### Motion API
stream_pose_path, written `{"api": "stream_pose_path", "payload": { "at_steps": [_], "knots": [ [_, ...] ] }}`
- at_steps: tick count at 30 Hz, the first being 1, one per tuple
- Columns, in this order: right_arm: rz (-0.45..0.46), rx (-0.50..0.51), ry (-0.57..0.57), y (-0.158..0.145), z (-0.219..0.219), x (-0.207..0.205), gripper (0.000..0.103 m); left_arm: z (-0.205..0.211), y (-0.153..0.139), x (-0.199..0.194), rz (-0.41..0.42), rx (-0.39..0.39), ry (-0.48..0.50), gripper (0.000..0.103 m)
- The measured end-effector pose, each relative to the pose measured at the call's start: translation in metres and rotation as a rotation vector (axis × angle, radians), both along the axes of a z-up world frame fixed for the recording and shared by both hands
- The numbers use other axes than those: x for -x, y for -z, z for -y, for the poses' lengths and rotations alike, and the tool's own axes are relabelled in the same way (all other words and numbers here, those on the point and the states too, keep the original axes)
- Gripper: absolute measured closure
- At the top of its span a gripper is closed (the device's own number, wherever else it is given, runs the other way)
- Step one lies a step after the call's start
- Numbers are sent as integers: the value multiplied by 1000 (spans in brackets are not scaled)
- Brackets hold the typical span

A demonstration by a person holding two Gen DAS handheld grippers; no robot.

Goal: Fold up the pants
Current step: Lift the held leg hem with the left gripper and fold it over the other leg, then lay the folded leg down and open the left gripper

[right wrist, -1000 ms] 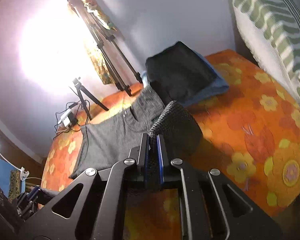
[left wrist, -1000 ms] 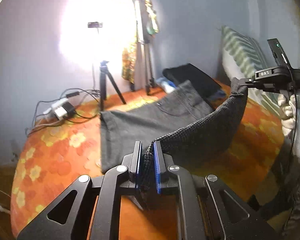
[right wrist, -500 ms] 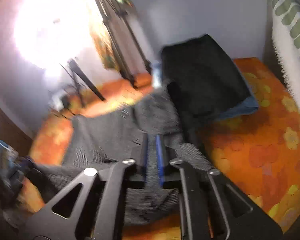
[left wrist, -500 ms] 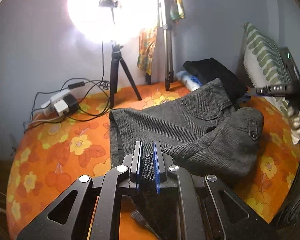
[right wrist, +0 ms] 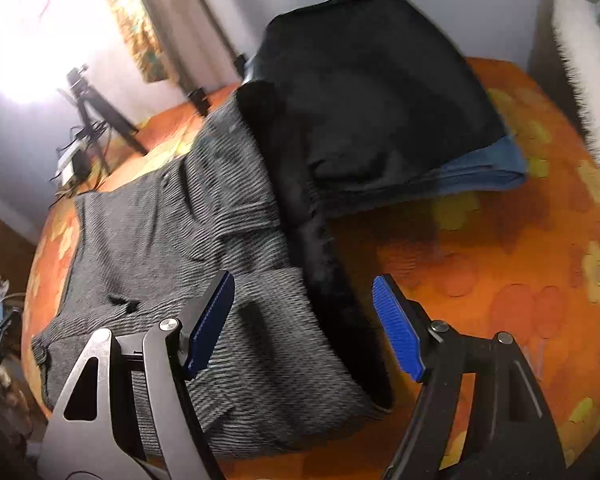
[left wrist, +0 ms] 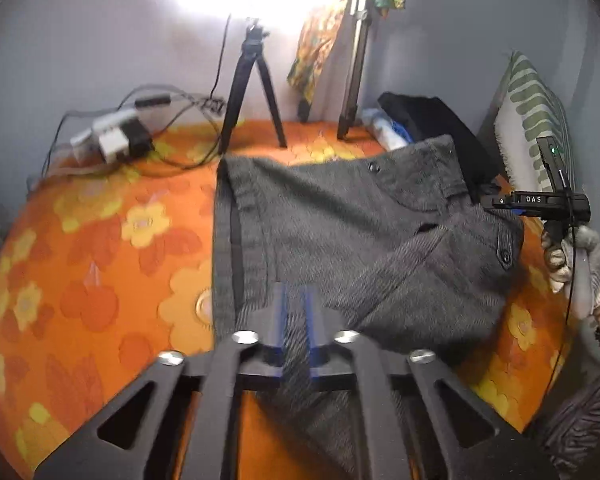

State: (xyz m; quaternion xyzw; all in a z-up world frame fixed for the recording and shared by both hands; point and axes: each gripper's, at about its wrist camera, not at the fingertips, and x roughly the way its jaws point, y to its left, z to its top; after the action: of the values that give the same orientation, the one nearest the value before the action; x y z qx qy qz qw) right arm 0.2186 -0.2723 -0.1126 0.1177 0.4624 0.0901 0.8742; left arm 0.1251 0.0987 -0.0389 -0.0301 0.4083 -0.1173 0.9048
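Note:
Grey herringbone pants (left wrist: 340,220) lie folded over on the orange flowered bedspread (left wrist: 100,240). My left gripper (left wrist: 296,304) sits low at the near edge of the pants. Its jaws are opening, and a strip of the grey cloth still fills the narrow gap between the blue pads. My right gripper (right wrist: 304,320) hovers over the waist end of the pants (right wrist: 160,232). Its jaws are opening wide, and the cloth lies loose beneath them, touching neither pad (right wrist: 398,332). A gloved hand (left wrist: 572,264) holds that gripper at the right of the left wrist view.
A stack of folded black and blue clothes (right wrist: 380,100) sits just beyond the pants. Two tripods (left wrist: 252,92) and a power strip with cables (left wrist: 116,140) stand along the wall at the back. A striped pillow (left wrist: 536,120) leans at the right.
Both grippers came down and laid the lifted edge of the pants over the rest. The right gripper's jaws opened wide and let go of the cloth.

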Motion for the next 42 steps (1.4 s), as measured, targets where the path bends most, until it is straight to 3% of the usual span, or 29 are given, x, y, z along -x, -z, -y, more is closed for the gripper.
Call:
{"api": "stream_pose_path", "payload": {
  "at_steps": [2,5,7,10,13,15,18,21,27,33,37,42],
  "knots": [
    [-1,8,-33,1,-9,3,29,-7,6,6,-23,21,-25,51],
    [-4,25,-79,3,-23,7,50,-20,20,11,-112,92,-56,46],
    [-4,30,-97,4,-29,11,64,-24,30,15,-164,151,-66,46],
    [13,36,-107,1,-33,17,79,-19,44,17,-207,172,-66,46],
    [22,2,-92,-3,-28,19,85,-13,50,17,-209,188,-69,48],
    [30,-12,-82,-5,-25,22,91,-8,47,17,-183,167,-79,60],
    [49,-21,-79,-10,-22,27,92,-4,43,21,-150,133,-79,83],
    [69,-23,-91,-16,-23,32,93,4,38,28,-96,78,-60,89],
    [109,-43,-81,-26,-18,41,96,4,16,42,-4,71,-50,92],
    [208,-65,-70,-58,-15,56,97,2,-18,42,110,74,-55,93],
    [310,-54,-26,-87,-14,59,97,-8,-40,23,165,76,-76,93],
    [384,-19,27,-106,-19,37,97,-19,-53,-30,191,42,-105,93]
  ]
}}
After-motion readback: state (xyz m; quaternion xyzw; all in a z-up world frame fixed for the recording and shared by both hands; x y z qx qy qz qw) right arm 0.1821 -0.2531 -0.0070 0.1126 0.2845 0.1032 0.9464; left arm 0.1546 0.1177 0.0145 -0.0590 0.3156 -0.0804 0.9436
